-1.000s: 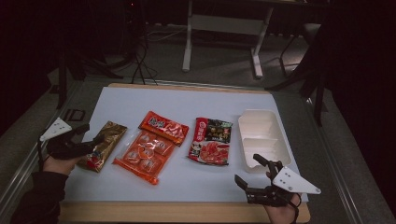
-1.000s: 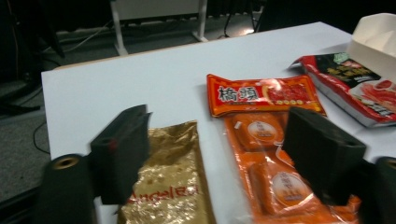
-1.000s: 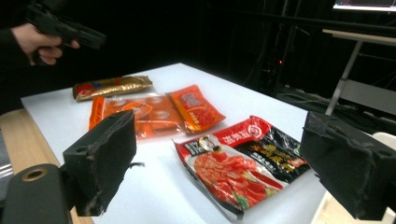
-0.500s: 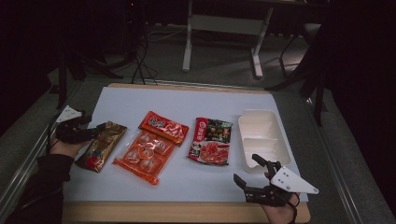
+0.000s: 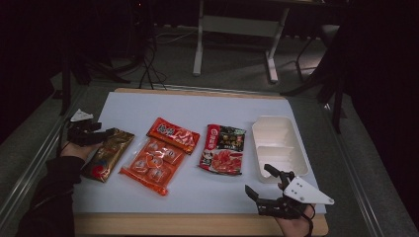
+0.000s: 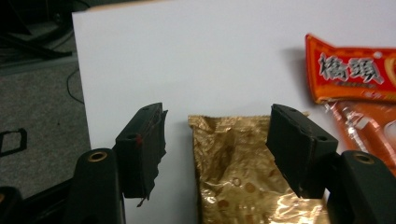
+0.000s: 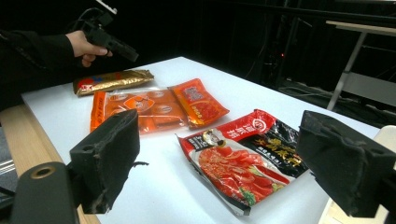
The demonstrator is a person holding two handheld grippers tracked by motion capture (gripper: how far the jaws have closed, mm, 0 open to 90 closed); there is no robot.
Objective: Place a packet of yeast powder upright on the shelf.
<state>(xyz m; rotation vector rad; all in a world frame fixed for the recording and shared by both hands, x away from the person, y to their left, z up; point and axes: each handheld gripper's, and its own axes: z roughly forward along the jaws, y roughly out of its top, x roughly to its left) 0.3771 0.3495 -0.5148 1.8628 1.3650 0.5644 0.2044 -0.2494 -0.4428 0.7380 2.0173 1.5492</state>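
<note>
At the left of the high view, your left claw (image 5: 101,134) hangs spread over the top edge of the gold packet (image 5: 107,154) on the tabletop (image 5: 227,106); lower it squarely, so both jaws straddle the crimped end before closing.

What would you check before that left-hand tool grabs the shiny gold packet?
1. Left gripper jaws open: ok.
2. Gold packet end lies between the jaws: ok.
3. Jaws touching the packet: cannot tell.
4. Packet apart from the orange pouch: ok.
5. Right gripper open and parked at the table's near edge, away from the packet: ok.
6. White tray empty: ok.
</note>
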